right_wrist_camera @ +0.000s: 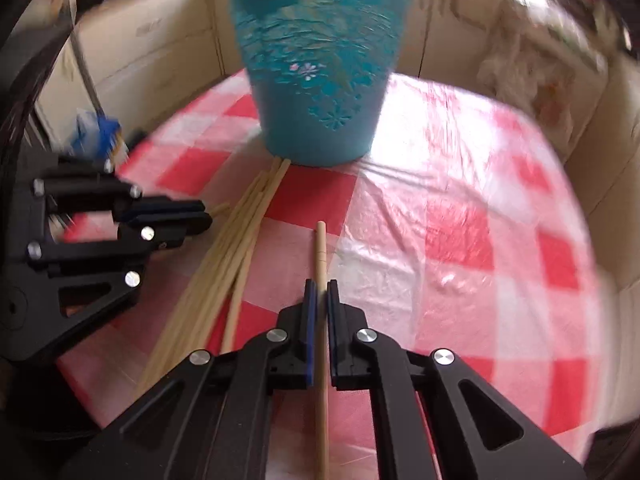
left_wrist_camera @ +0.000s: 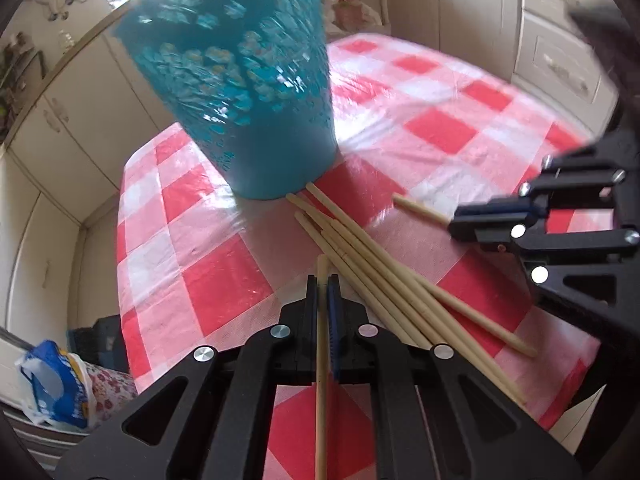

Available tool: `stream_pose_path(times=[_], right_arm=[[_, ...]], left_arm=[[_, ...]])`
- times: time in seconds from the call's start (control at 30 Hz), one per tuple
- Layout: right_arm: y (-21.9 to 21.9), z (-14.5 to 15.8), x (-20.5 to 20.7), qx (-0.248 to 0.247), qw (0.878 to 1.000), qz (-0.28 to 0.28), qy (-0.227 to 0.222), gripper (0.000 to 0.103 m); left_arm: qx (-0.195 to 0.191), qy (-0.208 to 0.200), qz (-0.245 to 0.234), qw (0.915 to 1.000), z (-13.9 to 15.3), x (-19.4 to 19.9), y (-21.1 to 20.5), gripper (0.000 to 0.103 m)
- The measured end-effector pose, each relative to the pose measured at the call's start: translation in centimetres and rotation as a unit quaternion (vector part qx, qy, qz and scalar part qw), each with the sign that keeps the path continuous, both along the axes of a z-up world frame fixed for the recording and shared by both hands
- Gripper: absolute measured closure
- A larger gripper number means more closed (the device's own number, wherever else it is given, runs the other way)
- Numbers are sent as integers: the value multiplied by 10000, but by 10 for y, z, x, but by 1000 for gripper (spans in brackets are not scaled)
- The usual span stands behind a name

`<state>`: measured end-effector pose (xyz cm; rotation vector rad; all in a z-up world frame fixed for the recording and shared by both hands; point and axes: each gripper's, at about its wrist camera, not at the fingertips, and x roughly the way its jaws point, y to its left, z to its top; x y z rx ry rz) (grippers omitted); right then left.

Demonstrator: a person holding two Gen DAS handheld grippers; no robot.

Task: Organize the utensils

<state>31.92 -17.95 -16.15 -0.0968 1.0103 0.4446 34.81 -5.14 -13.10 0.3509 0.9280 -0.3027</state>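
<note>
A: Where are the chopsticks?
B: A loose bundle of chopsticks (left_wrist_camera: 372,268) lies on the checked bench (left_wrist_camera: 224,264), tips touching the foot of the teal holder (left_wrist_camera: 248,92) at twelve o'clock.
A: And the jaws?
B: The left gripper (left_wrist_camera: 322,284) is clamped on one chopstick (left_wrist_camera: 321,320); the right gripper (right_wrist_camera: 321,292) pinches another chopstick (right_wrist_camera: 320,248). Both sticks run off the bottom edge at six o'clock.
A: Anything unclear?
B: The holder's rim is cut off at the top and blurred, so its contents can't be made out. The room around is smeared too.
</note>
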Motion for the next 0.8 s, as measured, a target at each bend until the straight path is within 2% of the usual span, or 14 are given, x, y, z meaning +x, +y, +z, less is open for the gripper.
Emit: stream_pose_path(times=[0.07,0.13,0.2,0.27,0.3,0.37,0.5,0.67,0.8], right_arm=[[-12,1,2,423,9988,-223,111,97],[-22,4,4,811,9959,-394,112,97],[-29,10,3,1091,9926,-536,-17,97],[-33,18,1,1362,9883,-646,-233,97],[-35,23,-1,1508,9851,-713,-407,97],[-39,32,-8,1782,9777,-809,-757,97],[-41,44,-15,1965,9690,-868,-1219,97],[-45,54,-20,2010,9611,-897,-1668,97],[-48,61,-25,1996,9550,-992,-1955,97]], left_arm=[[-228,-148,106,9996,12,-3,7,99],[-629,-480,169,9967,36,-7,16,99],[-1118,-965,195,9888,68,-12,28,99],[-1686,-1519,237,9736,102,-14,42,99],[-2012,-1849,283,9615,122,-14,50,99],[-2601,-2514,439,9313,159,-10,66,99],[-3174,-3309,719,8858,204,8,78,99],[-3470,-3884,1216,8450,230,47,75,99],[-3623,-4262,1608,8132,239,72,70,98]])
